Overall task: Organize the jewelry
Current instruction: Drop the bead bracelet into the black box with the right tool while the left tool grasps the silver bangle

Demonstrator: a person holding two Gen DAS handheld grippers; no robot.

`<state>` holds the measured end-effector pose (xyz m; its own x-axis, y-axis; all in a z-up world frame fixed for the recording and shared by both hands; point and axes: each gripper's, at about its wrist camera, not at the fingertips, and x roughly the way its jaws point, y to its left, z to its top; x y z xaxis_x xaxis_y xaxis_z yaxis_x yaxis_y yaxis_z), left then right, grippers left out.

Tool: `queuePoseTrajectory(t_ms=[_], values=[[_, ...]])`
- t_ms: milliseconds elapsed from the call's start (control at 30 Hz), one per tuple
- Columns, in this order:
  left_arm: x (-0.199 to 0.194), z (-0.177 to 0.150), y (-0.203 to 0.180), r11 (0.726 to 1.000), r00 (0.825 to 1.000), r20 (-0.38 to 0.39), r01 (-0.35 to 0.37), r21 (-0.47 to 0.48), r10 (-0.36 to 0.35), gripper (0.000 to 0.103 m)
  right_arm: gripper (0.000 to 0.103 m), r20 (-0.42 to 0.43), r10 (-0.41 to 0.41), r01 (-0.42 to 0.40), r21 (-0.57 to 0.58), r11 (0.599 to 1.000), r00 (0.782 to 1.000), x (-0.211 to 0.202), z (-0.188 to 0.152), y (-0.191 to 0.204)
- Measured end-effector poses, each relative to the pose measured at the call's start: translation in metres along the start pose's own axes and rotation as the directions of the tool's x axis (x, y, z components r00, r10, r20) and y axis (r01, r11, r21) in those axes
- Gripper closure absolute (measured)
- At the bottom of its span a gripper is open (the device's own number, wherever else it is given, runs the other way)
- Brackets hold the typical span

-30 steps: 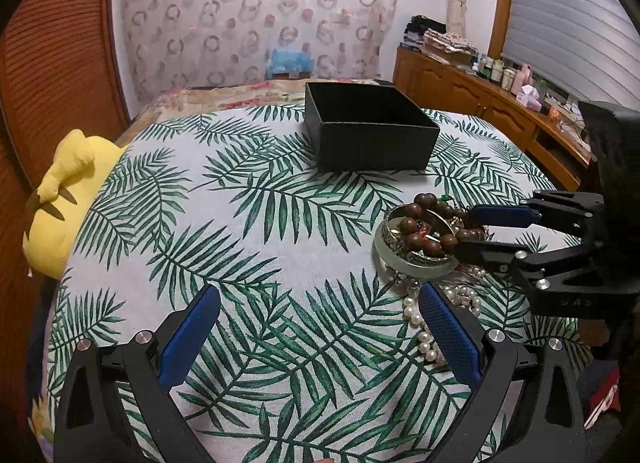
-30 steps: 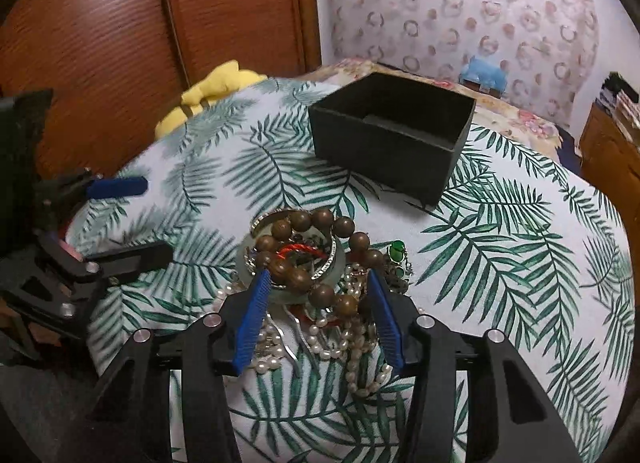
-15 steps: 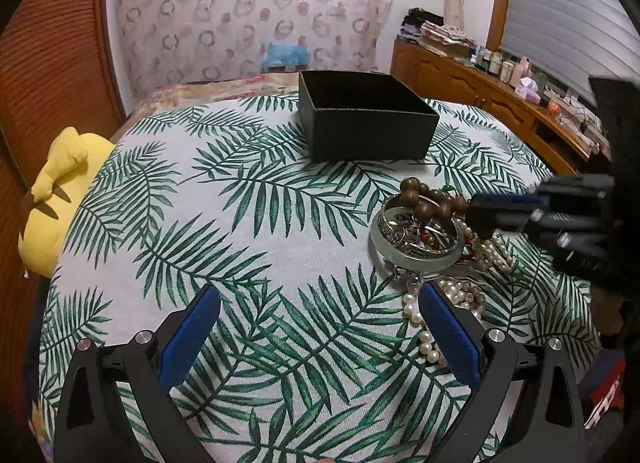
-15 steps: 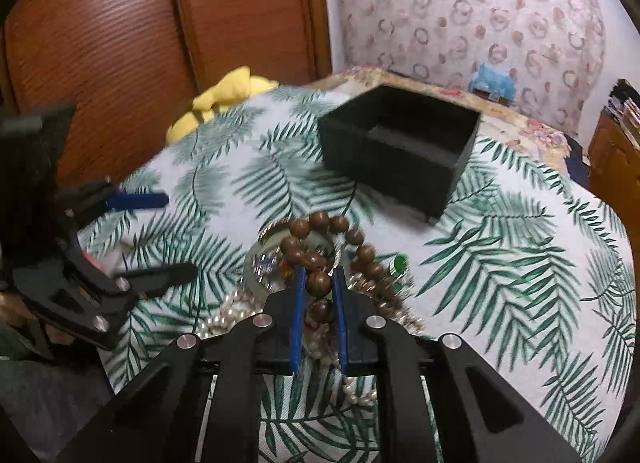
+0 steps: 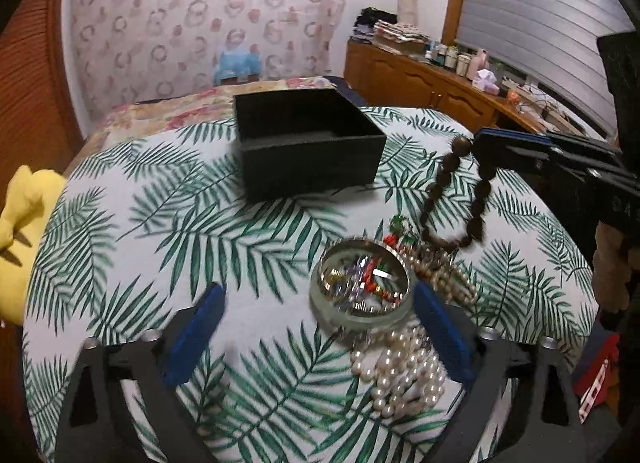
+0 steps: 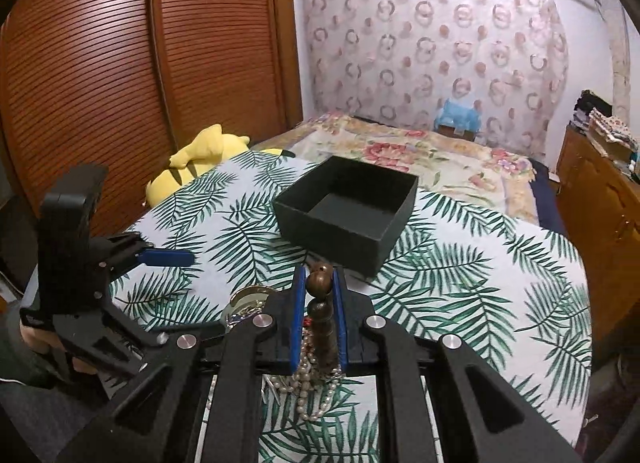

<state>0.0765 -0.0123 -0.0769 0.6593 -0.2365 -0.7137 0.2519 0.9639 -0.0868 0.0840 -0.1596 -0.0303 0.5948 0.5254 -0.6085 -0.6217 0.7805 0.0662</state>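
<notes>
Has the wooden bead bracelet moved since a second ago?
Yes. The bracelet has been lifted off the glass dish by the right gripper, toward the black box.

Palm-leaf cloth (image 5: 120,223) covered the table. Yellow plush toy (image 6: 204,161) lay at the cloth's edge, against the slatted wooden doors (image 6: 120,83). Floral bedspread (image 6: 420,159) lay beyond the cloth, wooden cabinet (image 5: 420,83) alongside.

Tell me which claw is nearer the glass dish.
Left. The left claw is closing just in front of the glass dish; the right claw holds the wooden bead bracelet above and beyond it.
</notes>
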Motion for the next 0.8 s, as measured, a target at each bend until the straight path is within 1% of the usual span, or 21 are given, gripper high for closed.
queuePoseTrajectory(t_ms=[33, 100, 133, 167, 200, 333, 367, 400, 467, 500, 533, 567, 700, 800], values=[[0.002, 0.003, 0.0, 1.0, 1.0, -0.001, 0.008, 0.002, -0.008, 0.025, 0.088, 0.003, -0.001, 0.001, 0.001, 1.0, 1.0, -0.002, 0.001, 0.0], [0.005, 0.009, 0.002, 1.0, 0.999, -0.006, 0.031, 0.0, -0.031, 0.039, 0.088, 0.011, -0.001, 0.001, 0.001, 1.0, 1.0, -0.005, 0.001, -0.001], [0.008, 0.011, 0.003, 0.999, 0.999, -0.01, 0.038, -0.002, -0.039, 0.043, 0.088, 0.015, -0.003, 0.003, 0.001, 1.0, 1.0, -0.007, 0.002, -0.002], [0.011, 0.012, 0.003, 0.999, 0.999, -0.017, 0.051, -0.001, -0.051, 0.051, 0.088, 0.018, -0.003, 0.003, 0.002, 1.0, 1.0, -0.008, 0.003, -0.003], [0.015, 0.014, 0.002, 0.998, 0.998, -0.026, 0.059, 0.004, -0.059, 0.055, 0.088, 0.02, -0.004, 0.003, 0.003, 1.0, 1.0, -0.008, 0.003, -0.001], [0.029, 0.019, 0.0, 0.994, 0.993, -0.055, 0.108, 0.016, -0.107, 0.057, 0.088, 0.021, -0.005, 0.005, 0.003, 1.0, 1.0, -0.01, 0.003, -0.002], [0.031, 0.019, 0.0, 0.994, 0.993, -0.062, 0.105, 0.017, -0.104, 0.064, 0.088, 0.021, -0.004, 0.004, 0.003, 1.0, 1.0, -0.011, 0.003, -0.003], [0.033, 0.019, 0.0, 0.994, 0.992, -0.069, 0.103, 0.02, -0.102, 0.074, 0.088, 0.021, -0.005, 0.005, 0.004, 1.0, 1.0, -0.01, 0.003, -0.002], [0.036, 0.019, 0.0, 0.994, 0.992, -0.075, 0.103, 0.025, -0.101, 0.079, 0.088, 0.019, -0.007, 0.007, 0.003, 1.0, 1.0, -0.011, 0.003, -0.003], [0.037, 0.02, 0.0, 0.994, 0.992, -0.076, 0.1, 0.03, -0.098, 0.084, 0.088, 0.018, -0.006, 0.006, 0.002, 1.0, 1.0, -0.011, 0.003, -0.003], [0.037, 0.019, -0.001, 0.995, 0.992, -0.08, 0.096, 0.041, -0.093, 0.087, 0.088, 0.015, -0.007, 0.007, 0.002, 1.0, 1.0, -0.011, 0.004, -0.003], [0.037, 0.019, -0.002, 0.995, 0.993, -0.082, 0.092, 0.048, -0.088, 0.094, 0.088, 0.014, -0.007, 0.007, 0.002, 1.0, 1.0, -0.011, 0.004, -0.004], [0.035, 0.02, 0.001, 0.995, 0.994, -0.068, 0.084, 0.059, -0.08, 0.099, 0.088, 0.011, -0.011, 0.011, 0.005, 1.0, 1.0, -0.011, 0.006, -0.004], [0.03, 0.024, 0.0, 0.995, 0.997, -0.042, 0.073, 0.065, -0.07, 0.1, 0.088, 0.013, -0.013, 0.013, 0.004, 1.0, 1.0, -0.011, 0.008, -0.003]])
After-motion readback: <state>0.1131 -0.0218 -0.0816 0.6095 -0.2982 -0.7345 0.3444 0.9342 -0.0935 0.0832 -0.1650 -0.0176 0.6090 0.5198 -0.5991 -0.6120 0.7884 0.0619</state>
